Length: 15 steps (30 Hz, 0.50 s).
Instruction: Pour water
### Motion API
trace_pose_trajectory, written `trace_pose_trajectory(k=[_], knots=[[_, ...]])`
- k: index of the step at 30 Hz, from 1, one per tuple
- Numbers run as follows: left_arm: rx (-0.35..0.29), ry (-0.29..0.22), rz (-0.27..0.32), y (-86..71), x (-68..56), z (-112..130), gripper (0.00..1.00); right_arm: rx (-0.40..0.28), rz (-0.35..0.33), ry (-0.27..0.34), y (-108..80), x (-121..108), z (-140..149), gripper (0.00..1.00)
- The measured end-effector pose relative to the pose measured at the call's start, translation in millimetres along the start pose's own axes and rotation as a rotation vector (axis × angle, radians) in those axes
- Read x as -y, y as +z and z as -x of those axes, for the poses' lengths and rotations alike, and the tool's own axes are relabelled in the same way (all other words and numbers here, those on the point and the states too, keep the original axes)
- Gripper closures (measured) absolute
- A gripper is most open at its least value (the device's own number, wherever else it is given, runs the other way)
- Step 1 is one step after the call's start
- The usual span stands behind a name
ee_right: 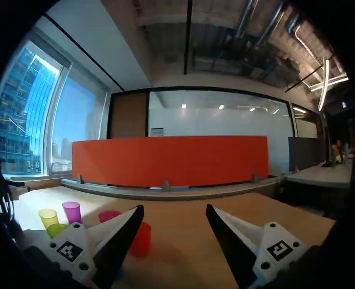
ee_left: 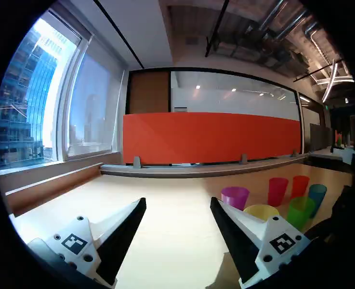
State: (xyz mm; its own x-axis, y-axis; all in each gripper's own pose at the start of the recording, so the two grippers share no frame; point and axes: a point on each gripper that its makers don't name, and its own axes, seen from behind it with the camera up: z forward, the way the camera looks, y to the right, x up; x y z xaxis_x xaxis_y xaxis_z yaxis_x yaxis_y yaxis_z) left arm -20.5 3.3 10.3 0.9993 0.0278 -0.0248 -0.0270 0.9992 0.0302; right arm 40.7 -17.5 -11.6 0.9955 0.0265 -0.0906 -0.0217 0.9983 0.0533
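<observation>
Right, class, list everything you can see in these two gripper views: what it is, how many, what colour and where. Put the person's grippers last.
cups: six, mixed colours, grouped on the table at the right of the left gripper view: purple cup, yellow cup, pink cup, red cup, teal cup, green cup
table: one, light wood, under the cups
divider panel: one, orange, upright along the table's far edge
windows: large, on the left, tall buildings outside
ceiling pipes: several, grey, overhead
left gripper: one, white with black fingers, open, holding nothing
right gripper: one, same colours, open, holding nothing
</observation>
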Motion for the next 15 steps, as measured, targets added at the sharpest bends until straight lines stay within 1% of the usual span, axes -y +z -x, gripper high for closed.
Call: trace_pose_trajectory(k=[5, 9, 15], knots=[[0.0, 0.0, 0.0, 0.1, -0.2, 0.1, 0.01, 0.012, -0.002, 0.001, 1.0, -2.0, 6.9, 0.0], [0.0, 0.0, 0.0, 0.1, -0.2, -0.1, 0.01, 0.03, 0.012, -0.011, 2.0, -7.9, 16.6, 0.0], [0.0, 0.0, 0.0, 0.5, -0.6, 0.0, 0.01, 0.044, 0.021, -0.012, 4.4, -11.7, 25.2, 0.0]])
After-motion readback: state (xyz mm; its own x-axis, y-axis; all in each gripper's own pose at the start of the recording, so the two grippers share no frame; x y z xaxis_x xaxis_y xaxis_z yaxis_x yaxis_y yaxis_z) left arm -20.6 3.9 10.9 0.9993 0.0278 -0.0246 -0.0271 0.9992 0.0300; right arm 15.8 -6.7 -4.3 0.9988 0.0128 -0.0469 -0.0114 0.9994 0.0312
